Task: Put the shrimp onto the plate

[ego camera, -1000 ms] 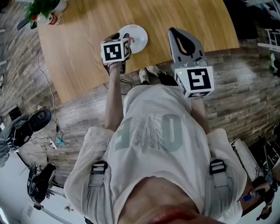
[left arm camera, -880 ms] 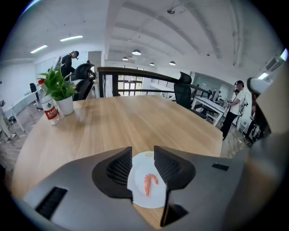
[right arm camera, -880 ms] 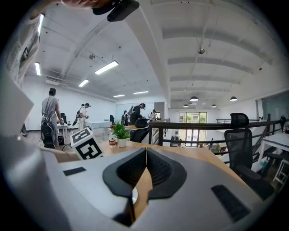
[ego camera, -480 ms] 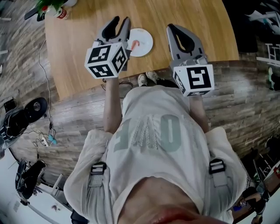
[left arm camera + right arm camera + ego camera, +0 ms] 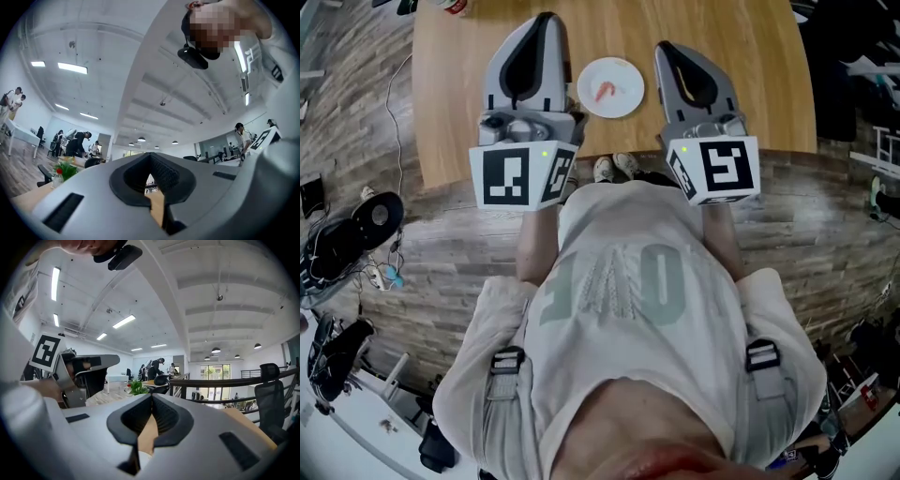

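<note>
A white plate [image 5: 623, 103] lies on the wooden table [image 5: 722, 37] near its front edge, and a pink shrimp [image 5: 606, 91] lies on it. Both grippers are raised near my chest, above the table's front edge, one on each side of the plate. My left gripper [image 5: 546, 19] is shut with nothing between its jaws; in the left gripper view [image 5: 151, 159] its pads meet and it points up at the ceiling. My right gripper [image 5: 665, 49] is also shut and empty, as the right gripper view [image 5: 152, 398] shows.
A potted plant [image 5: 63, 169] and a bottle stand at the table's far left corner. The table's front edge [image 5: 619, 159] runs just ahead of my feet. Shoes and cables [image 5: 356, 234] lie on the wood floor to my left. People stand far off in the office.
My left gripper rose from the plate, left the shrimp lying there, drew back toward me and closed its jaws. The right gripper stayed put.
</note>
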Demonstrator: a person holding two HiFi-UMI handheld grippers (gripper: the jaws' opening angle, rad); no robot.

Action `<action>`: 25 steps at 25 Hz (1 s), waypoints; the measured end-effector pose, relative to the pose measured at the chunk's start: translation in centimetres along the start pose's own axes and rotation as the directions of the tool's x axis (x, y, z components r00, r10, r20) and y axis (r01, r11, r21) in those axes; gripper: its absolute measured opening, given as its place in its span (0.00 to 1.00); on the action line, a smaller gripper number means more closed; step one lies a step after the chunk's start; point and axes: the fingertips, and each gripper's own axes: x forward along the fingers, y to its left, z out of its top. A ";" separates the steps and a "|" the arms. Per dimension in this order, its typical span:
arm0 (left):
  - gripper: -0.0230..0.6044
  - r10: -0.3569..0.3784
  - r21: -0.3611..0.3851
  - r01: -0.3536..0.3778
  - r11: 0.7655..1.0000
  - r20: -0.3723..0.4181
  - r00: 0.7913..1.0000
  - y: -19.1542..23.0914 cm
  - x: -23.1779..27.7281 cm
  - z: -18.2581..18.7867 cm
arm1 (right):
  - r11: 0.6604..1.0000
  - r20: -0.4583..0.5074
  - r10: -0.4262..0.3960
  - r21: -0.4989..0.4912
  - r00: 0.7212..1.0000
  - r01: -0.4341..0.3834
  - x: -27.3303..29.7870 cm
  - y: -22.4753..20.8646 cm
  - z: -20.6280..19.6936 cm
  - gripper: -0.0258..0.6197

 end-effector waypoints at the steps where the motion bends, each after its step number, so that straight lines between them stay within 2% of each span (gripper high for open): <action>1: 0.05 0.011 0.004 -0.011 1.000 0.025 1.000 0.3 -0.3 0.6 | 1.000 0.001 0.001 0.000 1.000 -0.001 0.1 0.1 0.1 0.07; 4: 0.05 0.028 0.049 -0.031 0.998 0.054 0.998 0.7 -1.2 1.4 | 1.000 -0.004 0.005 -0.004 1.000 -0.005 0.4 0.3 0.1 0.07; 9: 0.05 0.035 0.110 -0.040 0.993 0.046 0.998 0.8 -1.7 1.5 | 1.000 -0.023 0.000 0.006 1.000 0.000 0.5 0.6 -0.5 0.07; 25: 0.05 0.027 0.110 -0.029 0.994 0.016 0.999 0.4 -1.8 0.9 | 1.000 -0.059 -0.011 -0.002 0.998 0.011 -0.3 0.8 -1.2 0.07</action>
